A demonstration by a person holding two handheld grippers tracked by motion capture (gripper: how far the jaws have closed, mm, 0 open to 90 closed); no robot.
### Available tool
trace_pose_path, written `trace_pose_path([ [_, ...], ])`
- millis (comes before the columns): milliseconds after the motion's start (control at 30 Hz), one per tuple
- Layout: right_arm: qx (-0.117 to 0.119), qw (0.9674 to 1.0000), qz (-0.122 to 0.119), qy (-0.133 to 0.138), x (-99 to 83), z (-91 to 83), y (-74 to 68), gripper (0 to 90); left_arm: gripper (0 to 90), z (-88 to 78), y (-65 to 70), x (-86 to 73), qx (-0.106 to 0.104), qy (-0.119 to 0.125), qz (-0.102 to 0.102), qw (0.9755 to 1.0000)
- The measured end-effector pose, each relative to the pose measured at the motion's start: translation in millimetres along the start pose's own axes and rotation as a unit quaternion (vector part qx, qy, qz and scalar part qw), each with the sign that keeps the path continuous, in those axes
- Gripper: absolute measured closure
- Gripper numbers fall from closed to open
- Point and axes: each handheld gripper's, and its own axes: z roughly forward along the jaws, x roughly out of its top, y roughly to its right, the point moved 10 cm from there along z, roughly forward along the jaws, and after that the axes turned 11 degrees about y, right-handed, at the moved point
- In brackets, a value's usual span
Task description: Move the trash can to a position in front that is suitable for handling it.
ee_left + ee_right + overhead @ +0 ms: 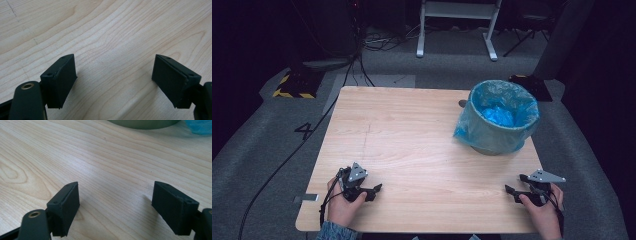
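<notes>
My left gripper (376, 190) rests low over the wooden table (412, 150) near its front left corner, held in a hand, jaws pointing right. In the left gripper view the left gripper (113, 75) stands open over bare wood. My right gripper (514, 186) sits near the front right corner, jaws pointing left. The right gripper view has the right gripper (116, 197) open too, nothing between the pads, only wood grain beneath. A round bin (498, 117) lined with a blue plastic bag stands at the table's far right.
The bin's base (143, 123) shows at the top of the right gripper view, with blue bag (201, 126) beside it. Grey carpet surrounds the table. Cables, a black stand with yellow stripes (294, 85) and white table legs (457, 27) lie beyond the far edge.
</notes>
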Motion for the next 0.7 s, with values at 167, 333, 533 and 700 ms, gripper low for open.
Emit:
trace_pose_path([
  [167, 0.000, 1.0000, 0.000, -0.001, 0.0, -0.1, 0.0, 22.0, 18.9, 0.5, 0.0, 0.3, 0.002, 0.001, -0.003, 1.0000],
  [333, 0.003, 1.0000, -0.002, 0.002, 0.4, -0.5, -1.1, 24.8, 18.9, 0.5, 0.0, 0.3, 0.002, 0.001, -0.002, 1.0000],
  [533, 0.015, 0.9998, 0.005, 0.013, 5.8, -3.1, -3.5, 32.0, 18.9, 0.8, -0.5, 0.5, 0.004, 0.000, -0.003, 1.0000],
  [700, 0.024, 0.9994, 0.005, 0.024, 16.5, -9.3, -7.9, 34.5, 18.9, 1.3, -0.7, 0.9, 0.004, 0.001, -0.002, 1.0000],
])
